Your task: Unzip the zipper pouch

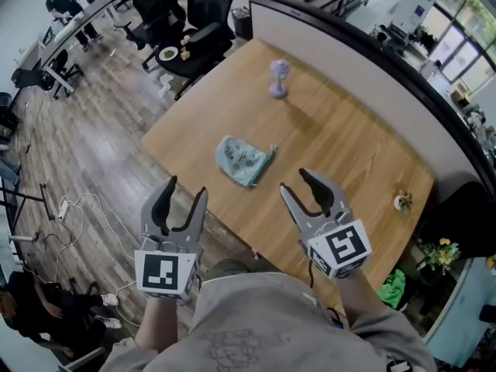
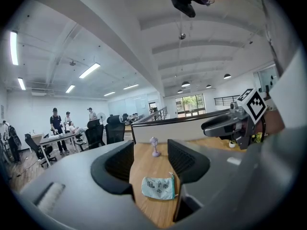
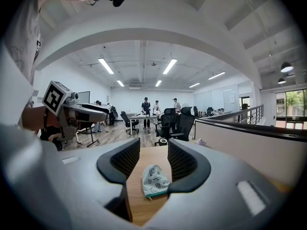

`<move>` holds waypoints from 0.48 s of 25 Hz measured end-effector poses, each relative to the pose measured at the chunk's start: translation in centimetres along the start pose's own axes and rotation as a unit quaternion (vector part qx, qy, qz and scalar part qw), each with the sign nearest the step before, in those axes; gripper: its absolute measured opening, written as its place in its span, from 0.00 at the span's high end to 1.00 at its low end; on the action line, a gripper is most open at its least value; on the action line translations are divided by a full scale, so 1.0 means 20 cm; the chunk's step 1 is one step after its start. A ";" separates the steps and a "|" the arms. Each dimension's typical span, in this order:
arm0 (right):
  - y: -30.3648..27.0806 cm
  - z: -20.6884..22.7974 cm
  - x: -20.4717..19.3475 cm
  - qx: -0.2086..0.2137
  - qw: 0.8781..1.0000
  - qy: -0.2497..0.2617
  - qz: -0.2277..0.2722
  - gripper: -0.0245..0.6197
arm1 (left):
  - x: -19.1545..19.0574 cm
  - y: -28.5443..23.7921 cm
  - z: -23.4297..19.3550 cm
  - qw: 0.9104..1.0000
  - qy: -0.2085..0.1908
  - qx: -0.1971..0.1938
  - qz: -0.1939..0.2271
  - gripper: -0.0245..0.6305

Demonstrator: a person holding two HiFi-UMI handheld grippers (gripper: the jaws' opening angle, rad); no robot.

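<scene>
Pouch: the pale teal zipper pouch point(image 1: 243, 160) lies flat on the wooden counter point(image 1: 341, 146), near its left edge, and neither gripper touches it.
Left gripper point(image 1: 187, 186): held by the counter's near edge, short of the pouch, with its jaws spread and nothing between them.
Right gripper point(image 1: 294, 180): held over the counter's near part, right of the pouch, with its jaws released and empty.
Others: a small purple object point(image 1: 279, 78) stands well beyond the pouch, and a small potted plant point(image 1: 401, 201) sits at the right edge.

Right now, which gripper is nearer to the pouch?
Right, narrowly. The right gripper hovers just right of the pouch, over the table; the left gripper hovers farther off, at its left.
</scene>
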State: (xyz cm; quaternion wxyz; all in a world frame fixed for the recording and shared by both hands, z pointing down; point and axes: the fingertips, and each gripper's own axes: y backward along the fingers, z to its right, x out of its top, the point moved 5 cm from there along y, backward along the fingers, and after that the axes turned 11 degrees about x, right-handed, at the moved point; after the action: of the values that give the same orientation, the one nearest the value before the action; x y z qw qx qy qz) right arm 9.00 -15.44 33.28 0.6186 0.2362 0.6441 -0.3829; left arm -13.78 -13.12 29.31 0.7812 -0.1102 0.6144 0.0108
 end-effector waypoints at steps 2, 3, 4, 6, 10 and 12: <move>-0.02 0.02 0.01 -0.003 1.000 -0.002 0.000 0.70 | 0.00 -0.03 -0.01 1.000 0.002 -0.003 -0.002 0.62; -0.03 0.03 0.01 -0.005 1.000 -0.003 -0.001 0.70 | 0.00 -0.04 -0.02 1.000 0.002 -0.006 -0.001 0.62; -0.04 0.03 0.01 -0.007 1.000 -0.005 -0.002 0.70 | 0.00 -0.05 -0.02 1.000 0.002 -0.009 -0.001 0.62; -0.05 0.03 0.00 -0.015 1.000 -0.010 -0.007 0.70 | 0.00 -0.07 -0.04 1.000 -0.001 -0.019 0.001 0.62; -0.08 0.03 0.01 -0.032 0.999 -0.017 -0.012 0.70 | -0.01 -0.09 -0.08 0.999 -0.001 -0.037 0.004 0.62; -0.10 0.01 0.00 -0.037 0.999 -0.025 -0.013 0.70 | -0.04 -0.10 -0.11 0.999 -0.005 -0.044 -0.008 0.62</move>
State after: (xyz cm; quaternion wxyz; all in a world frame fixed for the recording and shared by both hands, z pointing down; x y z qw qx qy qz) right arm 7.53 -16.88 33.64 0.6377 0.1953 0.6456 -0.3722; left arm -15.77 -15.40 29.84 0.7789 -0.1495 0.6083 0.0317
